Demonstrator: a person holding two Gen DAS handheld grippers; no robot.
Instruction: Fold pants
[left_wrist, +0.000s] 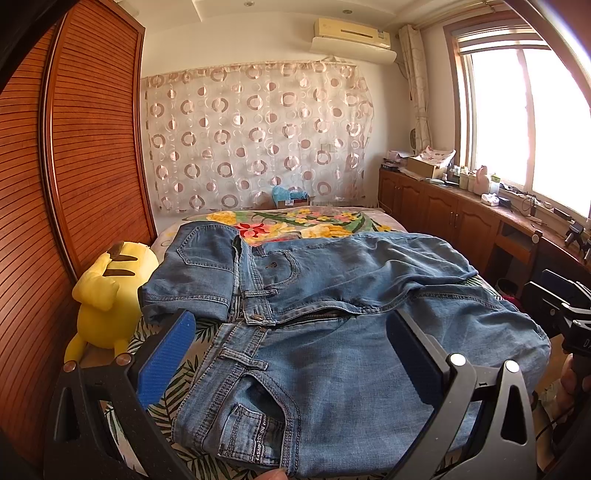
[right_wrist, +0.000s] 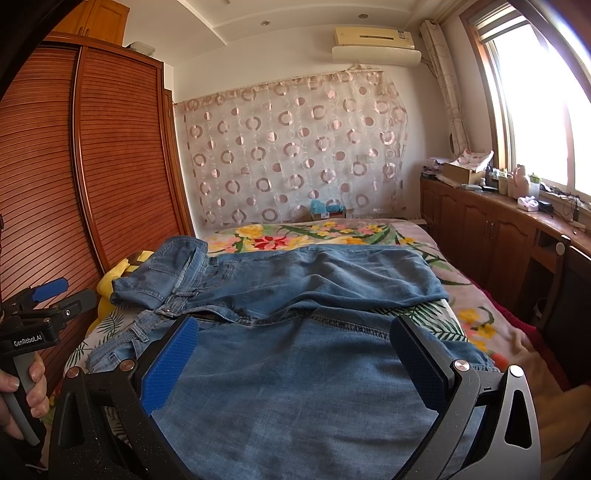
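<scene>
**Jeans spread on the bed, folding barely begun**

Bedspread (left_wrist: 325, 221) with bright flowers and palm leaves covers the bed on which the pants (left_wrist: 332, 332) lie, a pair of light blue jeans with the fly open and the waistband toward the left. Nearest the cameras, the left gripper (left_wrist: 295, 354) hovers over the near hip and pocket, its blue pads spread wide with nothing between them. The right gripper (right_wrist: 301, 365) hangs over the near leg, equally wide apart and empty. A hand (right_wrist: 26, 391) grips the handle of the left tool at the edge of the right view.

By my reading the task is at its start: the legs lie side by side, one corner of the waist (left_wrist: 192, 269) is flopped over, and no clean fold is made. Bringing the legs together and folding lengthwise are yet to do.

A tab at the near pocket (left_wrist: 258, 443) carries lettering too small to read surely. The left tool's body reads "GenRobot.AI" (right_wrist: 27, 341).

Beyond sit a yellow plush toy (left_wrist: 107, 295), a slatted wardrobe (left_wrist: 92, 140), a circle-patterned curtain (left_wrist: 255, 136) and an air conditioner (left_wrist: 352, 35).
</scene>
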